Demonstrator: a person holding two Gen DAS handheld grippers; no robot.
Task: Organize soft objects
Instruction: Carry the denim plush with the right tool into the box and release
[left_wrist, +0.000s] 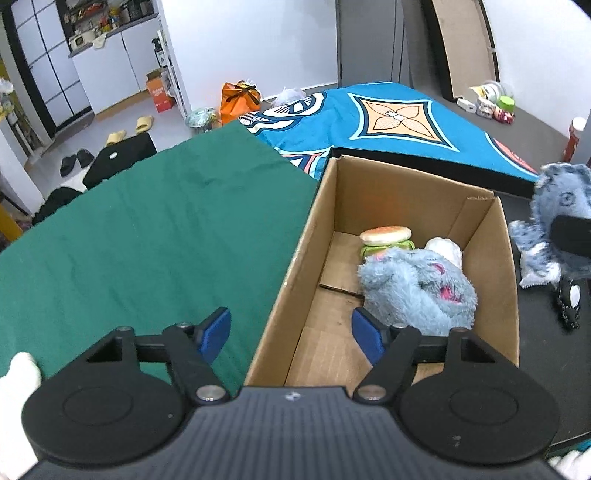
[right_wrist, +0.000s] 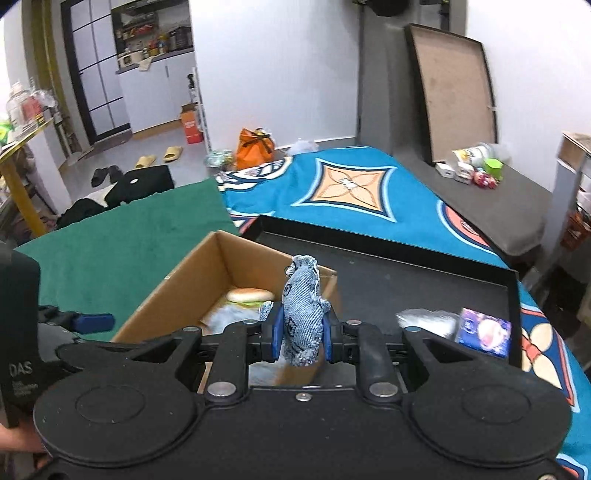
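Plenty out of clear sight here

Denim plush toy (left_wrist: 561, 221) cut by the frame edge; white furry thing (right_wrist: 428, 320) blurred; burger toy (right_wrist: 250, 296) half buried behind blue fluff.

The worktop is covered by a green cloth (left_wrist: 129, 229) at the left of the frame and a blue patterned cloth (left_wrist: 399, 122) at the upper right. A black tray (right_wrist: 406, 280) lies on it at lower right. A cardboard box (left_wrist: 303, 258) stands at center, touching the tray.

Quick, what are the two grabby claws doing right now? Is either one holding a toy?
Left gripper: open, holding nothing, over the cardboard box edge.
Right gripper: closed on a blue denim plush toy.
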